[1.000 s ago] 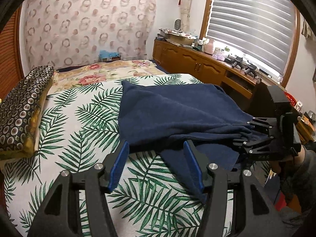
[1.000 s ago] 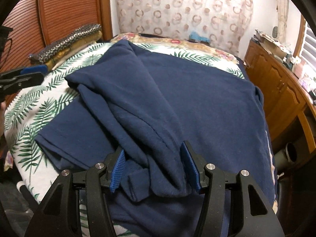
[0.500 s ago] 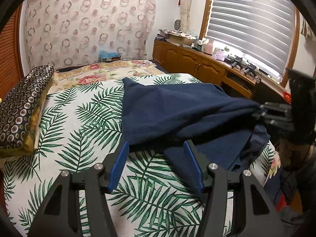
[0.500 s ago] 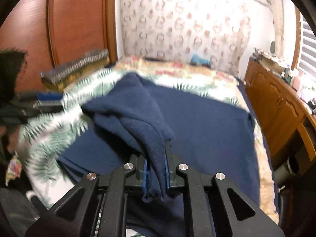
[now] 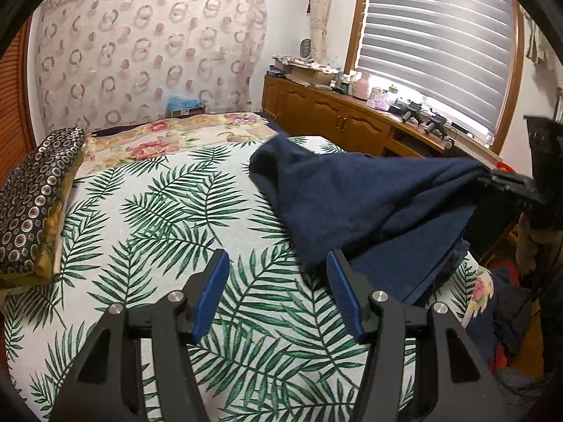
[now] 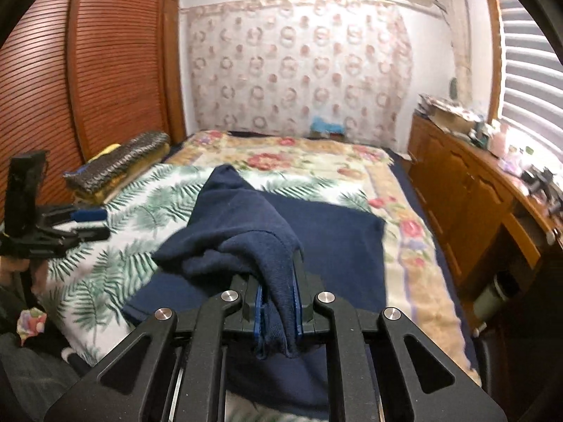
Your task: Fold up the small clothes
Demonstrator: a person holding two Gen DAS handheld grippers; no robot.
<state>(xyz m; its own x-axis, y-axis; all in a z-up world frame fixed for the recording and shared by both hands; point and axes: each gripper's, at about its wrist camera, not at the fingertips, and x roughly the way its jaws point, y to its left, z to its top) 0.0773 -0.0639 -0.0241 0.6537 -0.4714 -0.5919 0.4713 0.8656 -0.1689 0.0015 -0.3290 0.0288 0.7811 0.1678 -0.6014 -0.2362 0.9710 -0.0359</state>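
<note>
A navy blue garment (image 5: 369,204) lies on the palm-leaf bedspread (image 5: 169,218), one part pulled up toward the right edge of the left wrist view. My right gripper (image 6: 278,302) is shut on a bunched fold of that navy garment (image 6: 246,232) and holds it above the bed. The same right gripper (image 5: 506,183) shows at the far right in the left wrist view, with the cloth stretched up to it. My left gripper (image 5: 278,292) is open over the bedspread with nothing between its blue pads; the garment's edge lies just beyond its right finger. It appears at the left in the right wrist view, left gripper (image 6: 88,225).
A patterned cushion (image 5: 31,197) lies at the bed's left side, a floral blanket (image 5: 176,133) at the head. A wooden cabinet (image 5: 337,119) with clutter runs under the blinds on the right. Slatted wooden doors (image 6: 70,70) stand left of the bed.
The right gripper closed on a fold of the navy garment and rose with it, pulling the cloth up and toward the right. The left gripper stayed in place, open.
</note>
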